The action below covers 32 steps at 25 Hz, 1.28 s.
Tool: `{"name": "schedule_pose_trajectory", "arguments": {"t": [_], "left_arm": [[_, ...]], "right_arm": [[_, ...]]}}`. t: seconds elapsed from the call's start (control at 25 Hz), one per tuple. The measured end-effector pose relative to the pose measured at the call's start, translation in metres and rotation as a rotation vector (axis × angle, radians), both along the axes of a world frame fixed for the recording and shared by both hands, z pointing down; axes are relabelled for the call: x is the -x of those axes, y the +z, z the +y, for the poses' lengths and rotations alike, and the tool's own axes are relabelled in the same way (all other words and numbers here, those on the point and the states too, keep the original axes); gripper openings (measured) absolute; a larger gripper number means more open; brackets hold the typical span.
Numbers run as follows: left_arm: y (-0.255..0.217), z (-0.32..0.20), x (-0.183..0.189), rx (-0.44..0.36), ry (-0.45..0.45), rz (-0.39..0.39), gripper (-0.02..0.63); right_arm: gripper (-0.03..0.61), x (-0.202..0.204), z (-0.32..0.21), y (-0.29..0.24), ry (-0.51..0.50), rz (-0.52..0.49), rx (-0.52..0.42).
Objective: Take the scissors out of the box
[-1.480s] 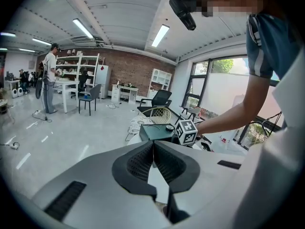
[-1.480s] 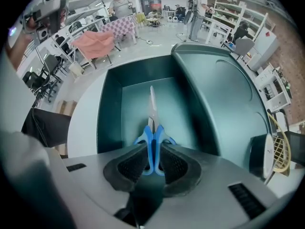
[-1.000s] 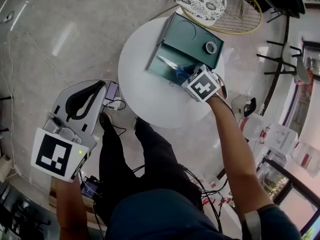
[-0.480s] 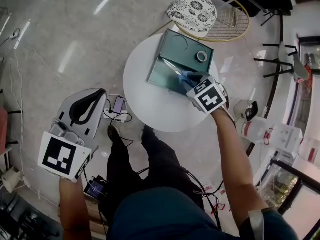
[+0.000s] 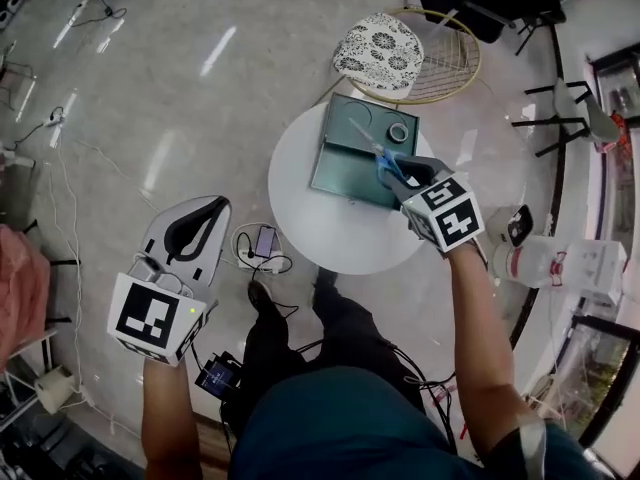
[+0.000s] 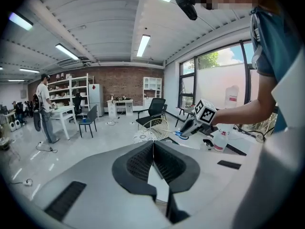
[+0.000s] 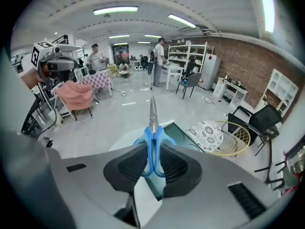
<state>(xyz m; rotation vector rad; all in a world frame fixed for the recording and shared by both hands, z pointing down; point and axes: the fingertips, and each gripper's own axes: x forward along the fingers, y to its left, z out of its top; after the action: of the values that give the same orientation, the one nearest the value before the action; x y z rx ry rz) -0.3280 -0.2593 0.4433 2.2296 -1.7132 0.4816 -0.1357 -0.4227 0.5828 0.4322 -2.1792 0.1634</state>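
Blue-handled scissors (image 7: 152,140) stand blades-up between the jaws of my right gripper (image 7: 152,163), which is shut on their handles. In the head view the scissors (image 5: 383,158) are lifted above the open dark green box (image 5: 350,163) on the round white table (image 5: 310,218), with the right gripper (image 5: 408,180) over the box's right side. A roll of tape (image 5: 398,132) lies in the box's far half. My left gripper (image 5: 195,230) hangs low at the left, far from the table; its jaws (image 6: 152,159) are shut with nothing between them.
A patterned cushion (image 5: 378,44) lies on a gold wire chair (image 5: 445,53) beyond the table. A phone and cables (image 5: 262,243) lie on the floor by the table. Black chairs (image 5: 575,118) and a white bottle (image 5: 525,258) stand at the right.
The right gripper has lifted the scissors up out of the box and drawn them slightly right. The head camera has risen. The left gripper stays low at the left.
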Motion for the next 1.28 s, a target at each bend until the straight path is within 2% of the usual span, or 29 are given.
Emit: {"name": "schedule_pose_trajectory", "arguments": {"t": [0.12,0.44,0.64,0.96,1.12,1.28], "left_arm": [[-0.019,0.007,-0.003,-0.010,0.012,-0.012,0.020],[-0.061,0.027,-0.019,-0.051,0.061,-0.035,0.020],[-0.086,0.037,-0.024,-0.085,0.094,-0.059,0.020],[-0.111,0.057,-0.026,-0.149,0.127,-0.076,0.020],[-0.124,0.063,-0.027,-0.162,0.145,-0.080,0.020],[-0.122,0.068,-0.026,-0.171,0.159,-0.074,0.020]], "right_arm": [[0.101,0.001,0.006,-0.039,0.035,-0.086,-0.013],[0.103,-0.008,0.034,-0.140,0.104,-0.268,-0.123],[0.103,-0.014,0.054,-0.189,0.153,-0.406,-0.139],[0.103,-0.017,0.093,-0.248,0.148,-0.526,-0.223],[0.103,-0.014,0.107,-0.274,0.141,-0.561,-0.254],[0.101,-0.009,0.119,-0.278,0.138,-0.568,-0.280]]}}
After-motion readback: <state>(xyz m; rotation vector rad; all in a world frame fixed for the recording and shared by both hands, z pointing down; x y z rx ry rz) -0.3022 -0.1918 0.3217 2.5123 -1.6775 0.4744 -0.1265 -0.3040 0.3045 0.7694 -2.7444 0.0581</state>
